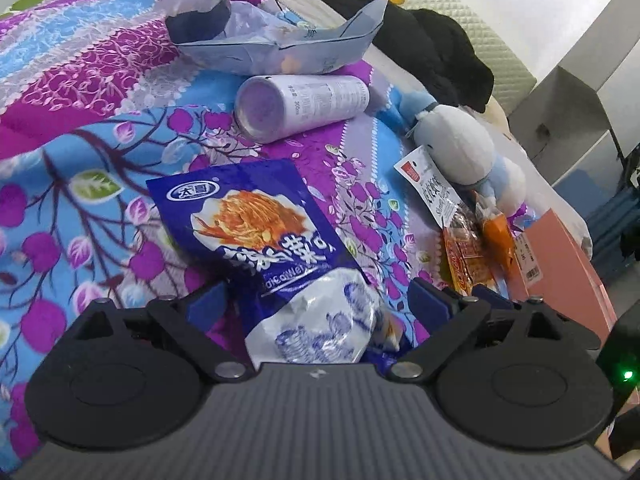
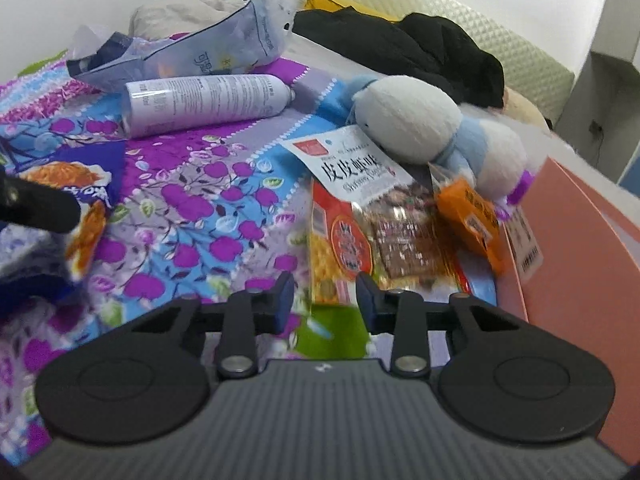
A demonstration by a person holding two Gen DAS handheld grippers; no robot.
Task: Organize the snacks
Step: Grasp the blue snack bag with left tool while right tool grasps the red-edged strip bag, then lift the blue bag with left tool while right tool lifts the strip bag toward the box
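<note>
A blue snack bag point(image 1: 256, 224) with a noodle picture lies on the flowered blanket point(image 1: 80, 200), its crumpled white-and-blue end between the wide-open fingers of my left gripper point(image 1: 316, 304). It also shows at the left edge of the right wrist view point(image 2: 72, 176). A clear snack bag with a white label point(image 2: 352, 208) and an orange packet point(image 2: 468, 220) lie next to a pink box point(image 2: 580, 248). My right gripper point(image 2: 324, 296) is open just in front of the clear bag's near edge, not holding it.
A white spray can point(image 1: 304, 106) lies on the blanket, with an opened pale-blue bag point(image 1: 280, 48) behind it. A white-and-blue plush toy point(image 2: 424, 128) rests beside the snacks. Black clothing point(image 2: 432, 48) lies near the quilted headboard. The left gripper's body point(image 2: 36, 204) intrudes at left.
</note>
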